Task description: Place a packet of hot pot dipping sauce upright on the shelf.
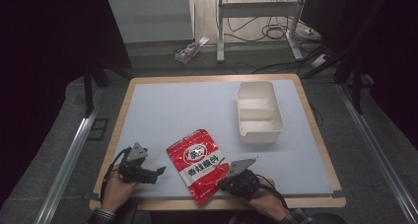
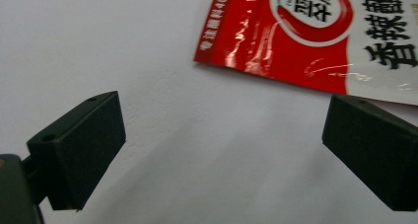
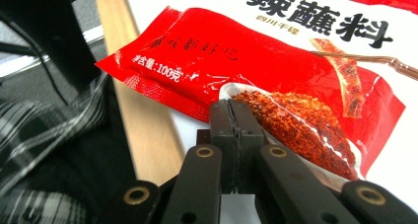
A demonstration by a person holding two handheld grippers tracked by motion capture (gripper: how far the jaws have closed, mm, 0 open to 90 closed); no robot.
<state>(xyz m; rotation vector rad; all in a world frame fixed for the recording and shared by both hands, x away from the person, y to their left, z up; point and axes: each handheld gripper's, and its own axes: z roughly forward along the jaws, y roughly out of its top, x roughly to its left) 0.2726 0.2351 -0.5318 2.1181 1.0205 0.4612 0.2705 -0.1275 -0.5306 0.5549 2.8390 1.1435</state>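
**High view: red pouch at the near table edge**

Red seasoning pouch flat by the near edge, lower corner past the blue mat. Right gripper pinched tight on its edge. Left gripper spread wide, empty, just left of it. White tray toward the far right corner.

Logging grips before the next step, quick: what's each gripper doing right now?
Left gripper: open, holding nothing, just short of the red pouch.
Right gripper: shut, its tips at the pouch's bottom edge; whether it pinches the edge cannot be told.
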